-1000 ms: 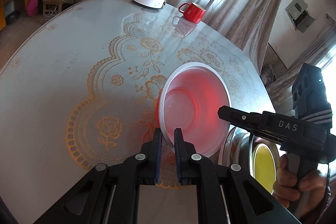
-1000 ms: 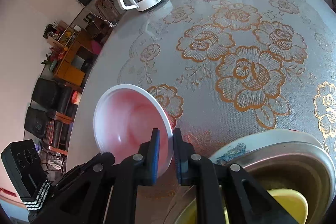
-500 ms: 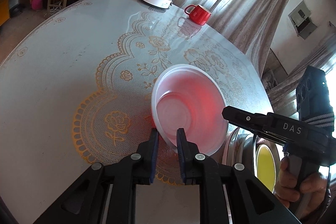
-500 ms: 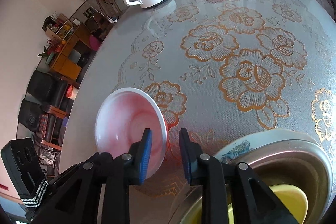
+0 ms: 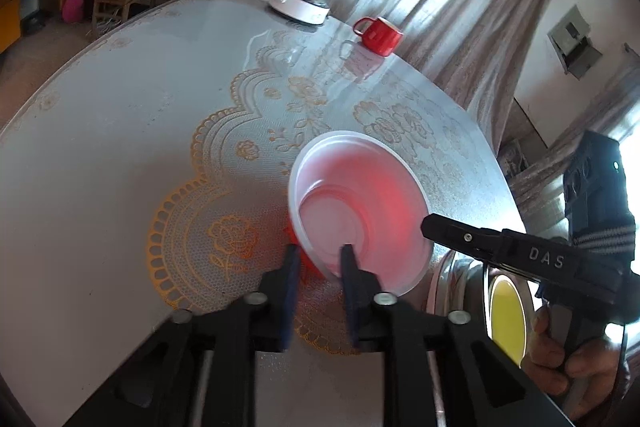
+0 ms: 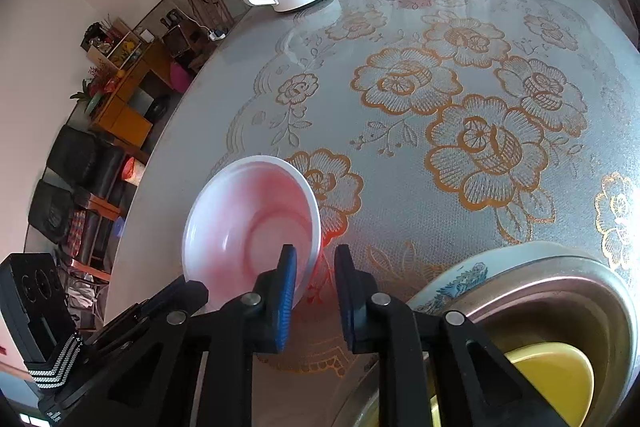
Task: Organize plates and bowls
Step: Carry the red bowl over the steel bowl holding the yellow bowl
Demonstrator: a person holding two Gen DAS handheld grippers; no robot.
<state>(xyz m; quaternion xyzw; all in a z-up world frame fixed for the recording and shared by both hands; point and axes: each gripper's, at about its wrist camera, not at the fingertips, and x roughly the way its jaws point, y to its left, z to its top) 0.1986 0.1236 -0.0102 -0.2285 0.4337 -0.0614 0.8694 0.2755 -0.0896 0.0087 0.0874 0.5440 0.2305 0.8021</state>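
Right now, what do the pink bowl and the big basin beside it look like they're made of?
Pink bowl: probably thin plastic, glossy white inside; red glows through its wall. Basin: looks like metal, likely stainless steel, with a brushed silvery rim that catches reflections. It holds a yellow dish, smooth and opaque, plastic or melamine perhaps.

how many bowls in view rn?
3. Pink bowl sits on the table between both grippers' open fingers. Metal bowl at the near right edge, on a patterned plate. Yellow bowl inside it. More may be hidden underneath.
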